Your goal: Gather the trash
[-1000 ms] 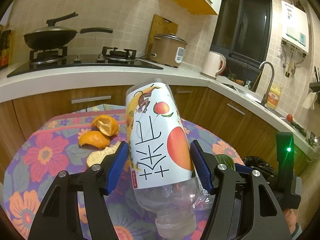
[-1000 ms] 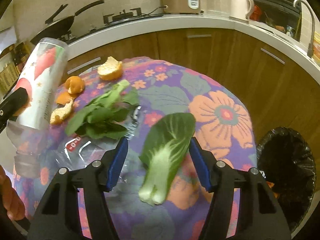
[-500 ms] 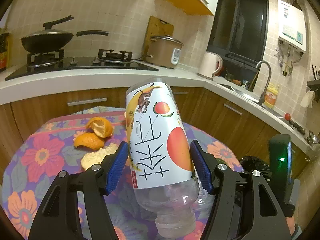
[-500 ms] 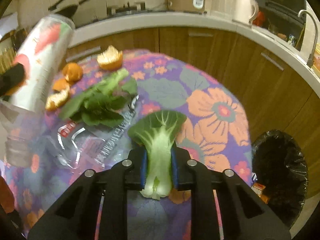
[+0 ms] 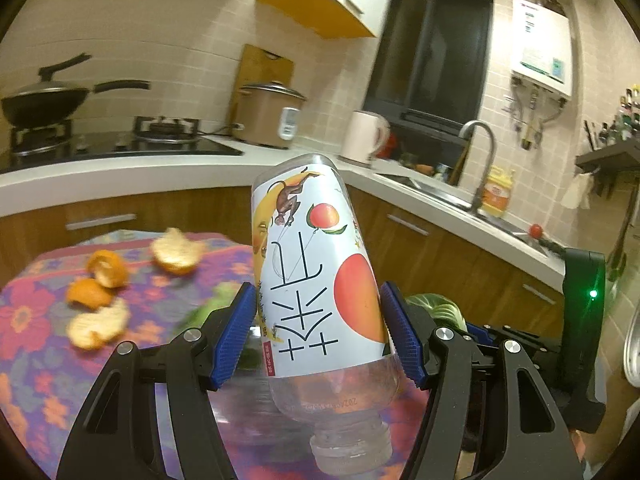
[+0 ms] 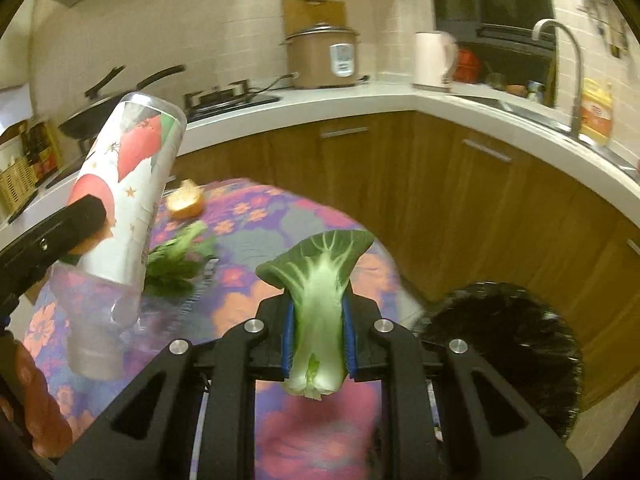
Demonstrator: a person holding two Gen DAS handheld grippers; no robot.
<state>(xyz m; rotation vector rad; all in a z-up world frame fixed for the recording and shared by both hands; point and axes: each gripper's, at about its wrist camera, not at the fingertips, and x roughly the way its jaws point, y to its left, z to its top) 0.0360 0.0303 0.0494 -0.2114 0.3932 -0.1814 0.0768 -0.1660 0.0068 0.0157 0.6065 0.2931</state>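
Note:
My left gripper [image 5: 318, 336] is shut on an empty plastic bottle [image 5: 316, 280] with a white fruit label, held neck down above the table; the bottle also shows in the right wrist view [image 6: 124, 200]. My right gripper [image 6: 316, 336] is shut on a bok choy leaf [image 6: 320, 284], held upright above the flowered tablecloth [image 6: 256, 236]. A black-lined trash bin [image 6: 504, 344] stands on the floor to the right of the table. Orange peels [image 5: 96, 292] and more green leaves [image 6: 176, 256] lie on the table.
A clear plastic wrapper [image 6: 200, 300] lies by the leaves. Wooden cabinets and a white counter curve behind the table, with a rice cooker [image 6: 324, 60], a kettle [image 6: 432, 60], a wok [image 5: 44, 100] and a sink tap [image 6: 568, 64].
My right gripper closed on the bok choy leaf and lifted it off the table. My left gripper rose and swung right with the bottle; the peels moved left in its view.

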